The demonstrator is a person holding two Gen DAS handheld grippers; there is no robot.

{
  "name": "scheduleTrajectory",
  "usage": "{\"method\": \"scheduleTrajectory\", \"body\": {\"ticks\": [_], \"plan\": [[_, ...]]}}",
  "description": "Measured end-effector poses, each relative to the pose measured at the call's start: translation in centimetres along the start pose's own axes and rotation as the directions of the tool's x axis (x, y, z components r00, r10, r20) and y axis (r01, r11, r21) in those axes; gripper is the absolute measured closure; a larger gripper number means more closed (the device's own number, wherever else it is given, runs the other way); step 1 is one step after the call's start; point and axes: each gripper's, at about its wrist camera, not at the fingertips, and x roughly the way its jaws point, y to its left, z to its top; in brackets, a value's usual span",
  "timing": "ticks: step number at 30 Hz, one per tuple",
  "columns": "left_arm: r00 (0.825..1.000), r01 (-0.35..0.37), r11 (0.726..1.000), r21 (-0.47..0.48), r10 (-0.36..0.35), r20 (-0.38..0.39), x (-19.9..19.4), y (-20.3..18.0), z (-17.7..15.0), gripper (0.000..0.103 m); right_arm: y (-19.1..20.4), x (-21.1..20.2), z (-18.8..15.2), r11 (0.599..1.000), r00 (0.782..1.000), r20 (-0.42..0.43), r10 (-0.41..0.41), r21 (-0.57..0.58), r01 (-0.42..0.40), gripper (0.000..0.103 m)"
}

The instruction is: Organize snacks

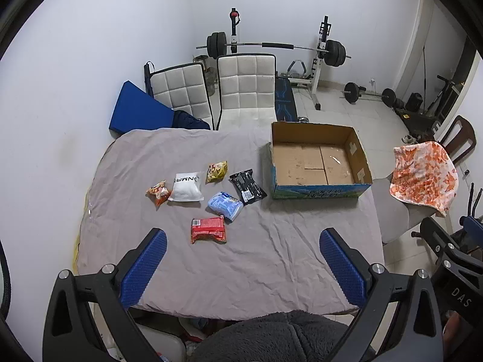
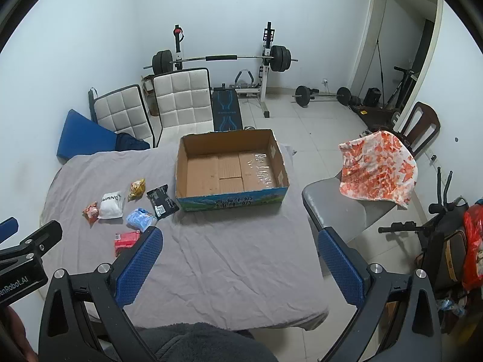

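Note:
Several snack packets lie on the grey-clothed table (image 1: 247, 259): a red packet (image 1: 208, 229), a light blue one (image 1: 225, 206), a black one (image 1: 247, 186), a yellow one (image 1: 216, 172), a white pouch (image 1: 186, 186) and a small orange one (image 1: 157, 192). An empty cardboard box (image 1: 317, 163) stands at the table's far right. My left gripper (image 1: 243, 241) hangs open above the near table, the red packet just ahead of its left finger. My right gripper (image 2: 240, 239) is open too, over the bare cloth in front of the box (image 2: 231, 169); its left finger hides part of the red packet (image 2: 126, 239).
Two white padded chairs (image 1: 244, 87) and a blue cushion (image 1: 137, 108) stand behind the table. A grey chair with an orange-patterned cloth (image 2: 380, 169) sits to the right. A barbell rack (image 1: 271, 46) and weights fill the far floor. A dark fleece lap (image 1: 271, 331) is at the near edge.

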Motion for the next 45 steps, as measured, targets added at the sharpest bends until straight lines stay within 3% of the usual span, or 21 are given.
{"method": "scheduleTrajectory", "body": {"ticks": [19, 45], "plan": [[0.999, 0.011, 1.000, -0.012, -0.011, 0.046, -1.2, -0.6, -0.2, 0.000, -0.9, -1.6, 0.3, 1.000, 0.999, 0.047, 0.006, -0.003, -0.006, 0.000], [0.999, -0.002, 1.000, -0.010, 0.002, 0.051, -0.6, -1.0, 0.2, 0.000, -1.0, -1.3, 2.3, 1.000, 0.999, 0.040, 0.020, -0.007, -0.019, 0.000]]}}
